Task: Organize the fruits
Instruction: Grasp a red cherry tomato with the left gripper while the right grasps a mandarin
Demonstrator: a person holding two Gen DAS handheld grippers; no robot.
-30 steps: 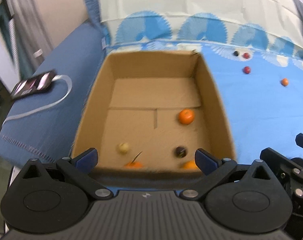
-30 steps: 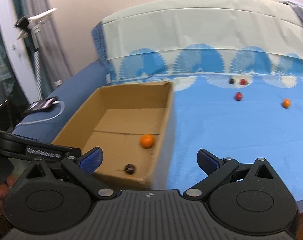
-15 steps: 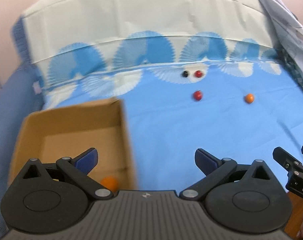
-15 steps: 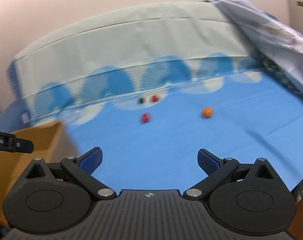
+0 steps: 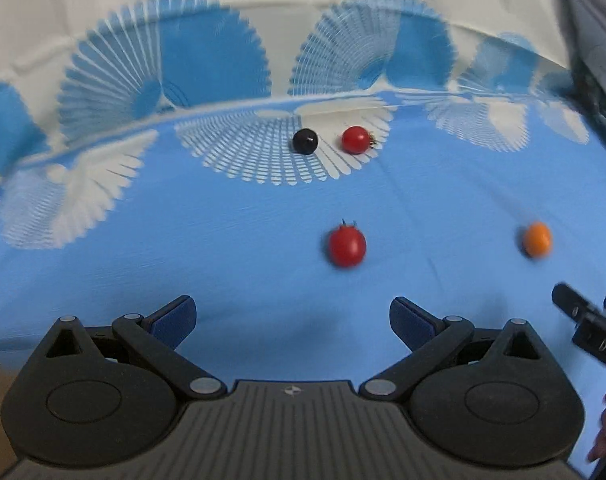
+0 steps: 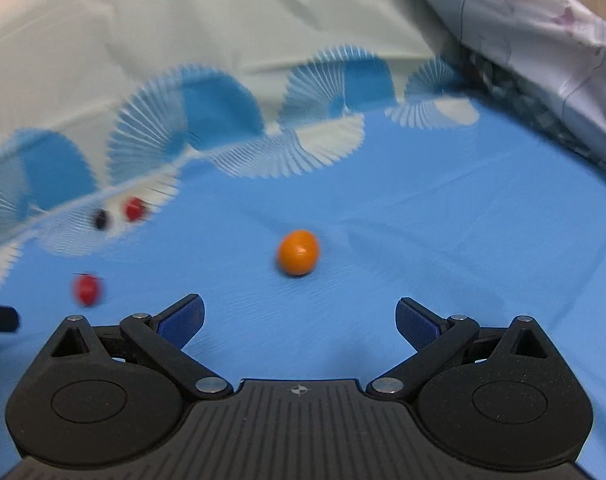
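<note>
Small fruits lie on a blue bedsheet point(image 5: 183, 248). In the left wrist view a red tomato point(image 5: 346, 245) lies just ahead of my open, empty left gripper point(image 5: 293, 314). A dark berry point(image 5: 305, 141) and a second red tomato point(image 5: 356, 140) lie farther back, and a small orange fruit point(image 5: 537, 239) lies to the right. In the right wrist view the orange fruit point(image 6: 298, 252) lies just ahead of my open, empty right gripper point(image 6: 301, 316). The near red tomato point(image 6: 87, 289), far tomato point(image 6: 135, 208) and dark berry point(image 6: 101, 219) are to its left.
A pale headboard cover with blue fan prints point(image 5: 239, 68) rises behind the fruits. A crumpled grey quilt point(image 6: 543, 48) lies at the right edge of the bed. The right gripper's tip point(image 5: 595, 334) shows at the right of the left wrist view.
Both grippers have swung right, away from the cardboard box, which has left both views, and moved closer to the loose fruits. Both stay open and empty.
</note>
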